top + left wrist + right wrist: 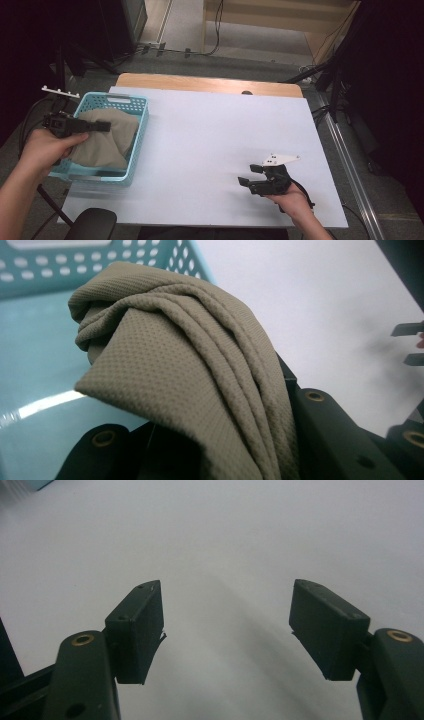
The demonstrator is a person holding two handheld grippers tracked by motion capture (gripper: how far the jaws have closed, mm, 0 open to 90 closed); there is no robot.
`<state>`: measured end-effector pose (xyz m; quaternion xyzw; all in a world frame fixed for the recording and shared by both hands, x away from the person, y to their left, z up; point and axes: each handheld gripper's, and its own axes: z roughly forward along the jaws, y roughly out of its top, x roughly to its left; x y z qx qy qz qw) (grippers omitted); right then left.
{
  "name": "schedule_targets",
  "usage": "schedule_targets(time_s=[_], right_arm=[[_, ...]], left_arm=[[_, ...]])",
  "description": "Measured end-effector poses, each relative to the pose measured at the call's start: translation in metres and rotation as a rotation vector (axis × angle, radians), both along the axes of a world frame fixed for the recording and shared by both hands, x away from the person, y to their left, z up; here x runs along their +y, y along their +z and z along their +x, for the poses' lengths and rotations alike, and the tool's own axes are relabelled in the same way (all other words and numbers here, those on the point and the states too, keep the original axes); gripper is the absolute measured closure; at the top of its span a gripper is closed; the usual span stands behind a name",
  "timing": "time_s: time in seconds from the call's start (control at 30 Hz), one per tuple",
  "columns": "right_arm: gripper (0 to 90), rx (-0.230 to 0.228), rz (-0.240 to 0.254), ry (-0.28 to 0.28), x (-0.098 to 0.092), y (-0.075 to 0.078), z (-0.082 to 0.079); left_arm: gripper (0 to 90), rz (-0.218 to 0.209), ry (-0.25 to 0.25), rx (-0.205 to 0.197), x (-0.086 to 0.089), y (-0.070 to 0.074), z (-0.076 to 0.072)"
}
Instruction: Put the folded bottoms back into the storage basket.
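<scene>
The left gripper [102,126] is seen pinched on a bunched fold of khaki cloth [107,137], the fabric being drawn between its black jaws and draped over one of them in the left gripper view. The cloth [200,370] is held over and partly inside a light blue basket [142,131], apparently so that it can be lowered into it; most of the fabric is already gathered within the basket walls. A fine dimpled knit is shown on the cloth, with soft parallel folds running toward the grip. The basket [100,265] is made of glossy plastic, with perforated sides and a smooth floor on which light is reflected. It is set at the left edge of a white table [215,140], matte and flat. The right gripper [249,178] is held low over the table nearer the right edge, well apart from the basket, its jaws spread with nothing between the flat black pads [142,630].
</scene>
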<state>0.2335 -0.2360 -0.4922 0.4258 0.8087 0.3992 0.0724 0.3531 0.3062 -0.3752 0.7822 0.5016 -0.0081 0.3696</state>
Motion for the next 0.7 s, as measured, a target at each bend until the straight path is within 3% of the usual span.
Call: schedule_targets(time_s=[0.13,0.37,0.43,0.57,0.7], right_arm=[[28.5,-0.007,0.002,-0.005,-0.002,0.001,-0.001],[28.5,-0.003,-0.007,0.001,0.000,0.000,0.000],[28.5,-0.001,-0.012,0.003,0.001,-0.001,0.000],[28.5,-0.001,-0.015,0.007,0.001,-0.001,-0.001],[28.5,-0.005,-0.014,0.007,0.001,-0.001,0.000]], left_arm=[[73.7,0.002,0.019,0.035,0.002,-0.018,0.006],[73.0,0.019,0.031,0.029,-0.001,-0.039,0.023],[72.9,0.042,0.028,0.015,-0.003,-0.043,0.028],[72.4,0.031,0.022,-0.026,-0.006,-0.048,0.037],[67.9,0.060,0.025,-0.049,-0.006,-0.056,0.044]])
